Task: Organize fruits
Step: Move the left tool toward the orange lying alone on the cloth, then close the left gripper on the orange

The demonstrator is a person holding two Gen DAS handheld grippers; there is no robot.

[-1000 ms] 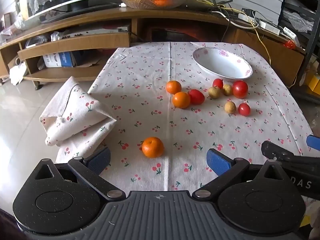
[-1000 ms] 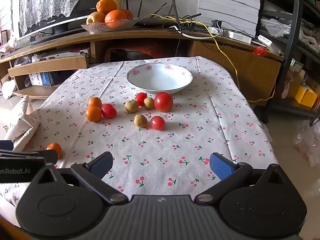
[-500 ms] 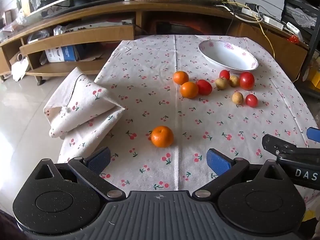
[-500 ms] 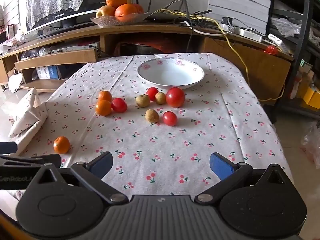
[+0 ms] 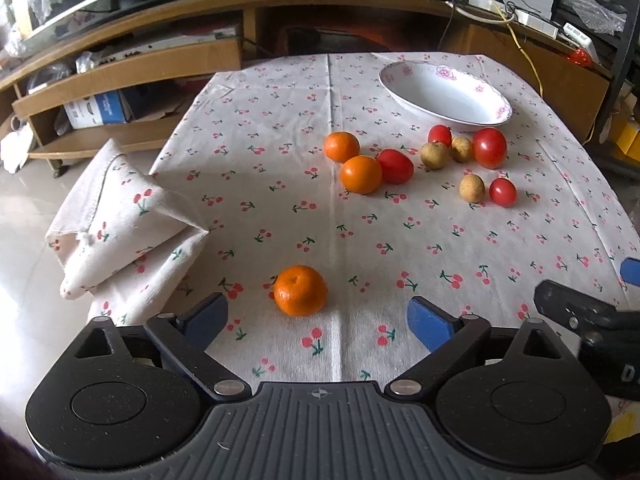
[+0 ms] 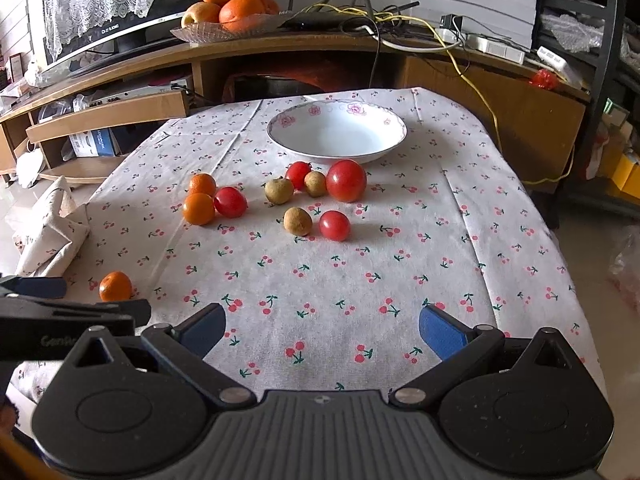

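Observation:
A lone mandarin [image 5: 300, 290] lies on the cherry-print tablecloth [image 5: 280, 128], just ahead of my open left gripper [image 5: 318, 320] and between its blue fingertips. The same mandarin [image 6: 115, 286] shows at the left of the right wrist view. Farther off lie two mandarins [image 5: 360, 174], several red tomatoes [image 5: 489, 147] and three small brown fruits [image 5: 472, 188]. Behind them stands an empty white bowl [image 5: 492, 114] with pink flowers. My right gripper [image 6: 322, 330] is open over bare cloth, well short of the fruit cluster [image 6: 296, 221] and the bowl [image 6: 280, 136].
A folded corner of the tablecloth [image 5: 120, 224] hangs off the table's left edge. Behind the table runs a wooden TV stand [image 6: 120, 108] with a glass dish of oranges [image 6: 224, 12] and cables. A dark shelf unit [image 6: 600, 80] stands at the right.
My left gripper has moved forward and down toward the lone mandarin, which now sits nearly between its fingertips. My right gripper has shifted slightly toward the fruit cluster. Both stay open.

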